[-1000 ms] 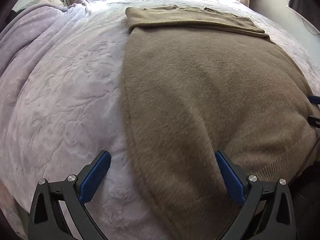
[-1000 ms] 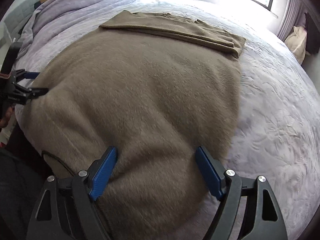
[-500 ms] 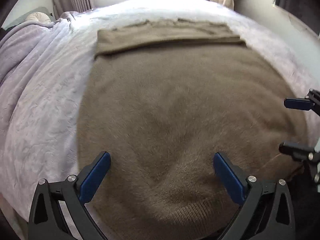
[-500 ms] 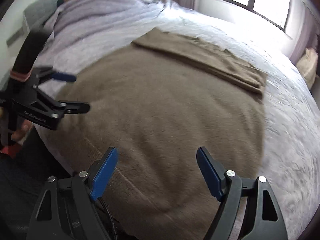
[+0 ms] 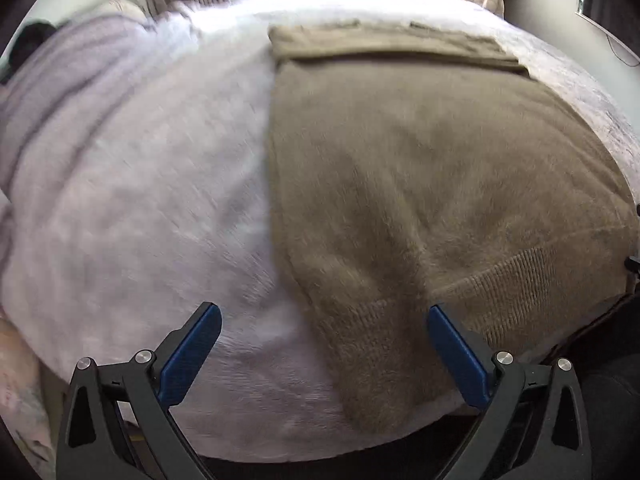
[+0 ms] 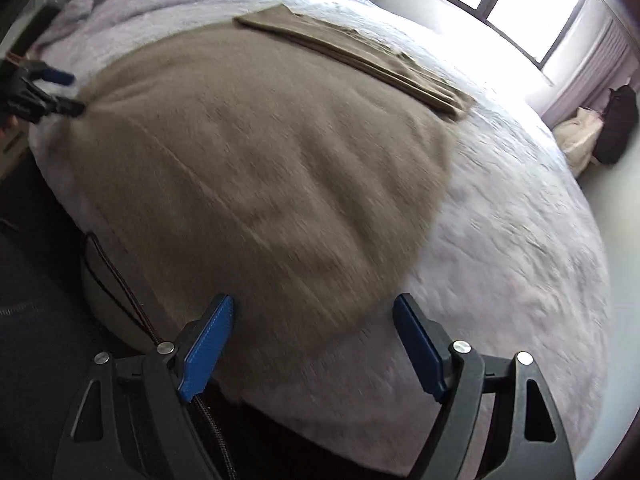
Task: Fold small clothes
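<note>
Brown sweater [image 5: 420, 184] lies flat at the near edge of the bed [image 5: 132, 208], ribbed hem toward that edge. Its far end is already folded into a band, apparently sleeves, though blur limits certainty. Body folds remain. Left gripper [image 5: 320, 344] stands agape over the near-left hem corner; right gripper [image 6: 312, 340] stands agape at the near-right corner. Neither grips fabric.

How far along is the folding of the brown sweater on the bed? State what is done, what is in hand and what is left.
Done: the sweater lies flat on the bed, its far end already folded into a band. In hand: nothing; the left gripper and right gripper are both open over the near hem corners. Left: probably gripping the hem and folding the body over; the sweater is not yet a compact stack.
</note>
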A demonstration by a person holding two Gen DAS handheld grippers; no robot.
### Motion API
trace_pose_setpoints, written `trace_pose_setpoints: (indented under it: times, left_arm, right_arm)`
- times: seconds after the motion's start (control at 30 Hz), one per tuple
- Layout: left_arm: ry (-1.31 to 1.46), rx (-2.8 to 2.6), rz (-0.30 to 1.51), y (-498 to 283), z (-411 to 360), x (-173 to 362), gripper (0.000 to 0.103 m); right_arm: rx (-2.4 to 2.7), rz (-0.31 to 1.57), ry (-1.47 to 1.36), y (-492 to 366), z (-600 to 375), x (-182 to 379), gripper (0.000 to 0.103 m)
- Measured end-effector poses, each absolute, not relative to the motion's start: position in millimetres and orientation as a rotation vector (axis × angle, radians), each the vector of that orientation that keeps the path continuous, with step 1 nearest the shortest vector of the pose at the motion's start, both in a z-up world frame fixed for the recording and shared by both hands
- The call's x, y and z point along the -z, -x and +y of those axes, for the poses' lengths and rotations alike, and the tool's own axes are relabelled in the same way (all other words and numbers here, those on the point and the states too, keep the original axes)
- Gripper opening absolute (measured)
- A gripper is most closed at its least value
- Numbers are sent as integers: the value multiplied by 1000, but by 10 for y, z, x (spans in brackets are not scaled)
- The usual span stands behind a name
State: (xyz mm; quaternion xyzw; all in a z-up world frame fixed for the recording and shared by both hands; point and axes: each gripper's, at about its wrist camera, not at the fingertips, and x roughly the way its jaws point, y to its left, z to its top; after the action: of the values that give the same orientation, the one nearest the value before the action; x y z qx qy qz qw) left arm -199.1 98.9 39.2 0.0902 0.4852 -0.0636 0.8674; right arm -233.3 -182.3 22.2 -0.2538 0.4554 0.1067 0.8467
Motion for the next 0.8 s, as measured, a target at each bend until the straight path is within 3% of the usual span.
trace_pose_setpoints:
  times: [0.23,0.43,0.8]
  left_arm:
    - [-173,181,944,1632,472,-571,103]
    - [-218,60,1007,1407,437,-244,103]
    - [-195,72,1001,1584,648,-191,103]
  right_arm:
    - [-331,844,396,2134,-1522,-591,83]
    - [-345,905,462,1834,-1059,-192,83]
    - [-343,924,363,2155,-1601,-82,83]
